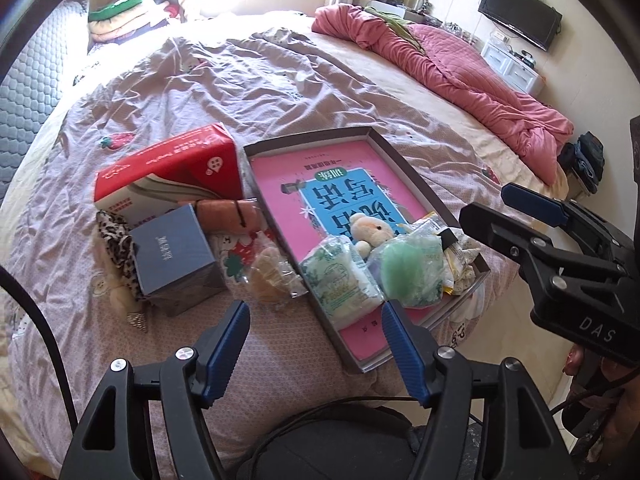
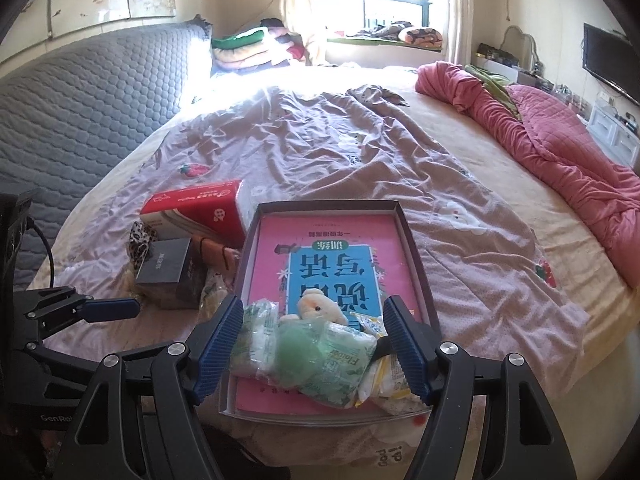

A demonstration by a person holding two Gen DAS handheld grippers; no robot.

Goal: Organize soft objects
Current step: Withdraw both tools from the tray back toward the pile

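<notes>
grippers are hovering at the near edge of the bed: the left gripper (image 1: pixel 314 346) is spreading its fingers wide with nothing between them, and the right gripper (image 2: pixel 314 346) is likewise gaping, its fingers flanking the soft pile without, as far as the view lets me tell, touching it. that pile is sitting in the near end of a shallow box (image 2: pixel 416 264): a white tissue pack (image 1: pixel 344 280), a green sponge in plastic (image 2: pixel 298 346) and a small plush bear (image 2: pixel 320 308) just behind. left of the box, a clear packet (image 1: pixel 272 276) is lying on the sheet (image 1: pixel 280 92), then a grey box (image 1: pixel 172 258) and a leopard-print cloth (image 1: pixel 116 240). farther left, a red tissue pack (image 1: pixel 168 168) is resting; far right, a pink quilt (image 2: pixel 560 136) is lying bunched.
</notes>
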